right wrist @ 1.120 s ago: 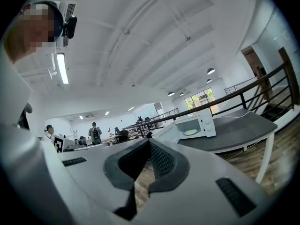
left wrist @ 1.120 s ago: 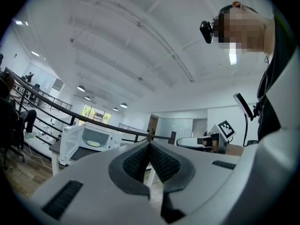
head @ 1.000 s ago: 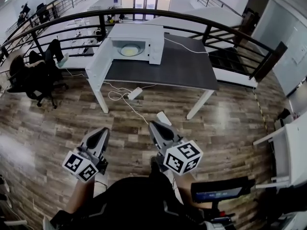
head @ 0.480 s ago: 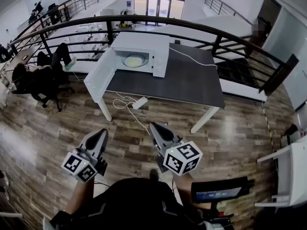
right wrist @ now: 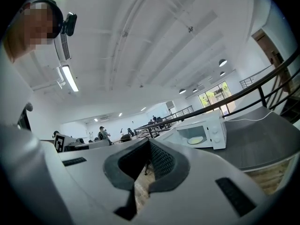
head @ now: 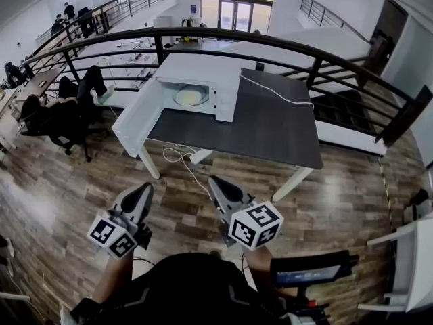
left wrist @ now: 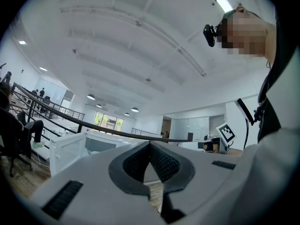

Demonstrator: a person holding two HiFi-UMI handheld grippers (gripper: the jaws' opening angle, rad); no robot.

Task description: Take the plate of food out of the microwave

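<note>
Your left claw (head: 145,187) and right claw (head: 215,181) are pinched together, empty, since the pale round plate of food (head: 189,97) sits far ahead inside the open white microwave (head: 203,70) on the dark tabletop (head: 270,124).

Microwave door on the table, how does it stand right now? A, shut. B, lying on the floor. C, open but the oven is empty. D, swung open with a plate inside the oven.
D: in the head view the microwave has its door swung out to the left, and the plate of food sits inside the cavity.
</note>
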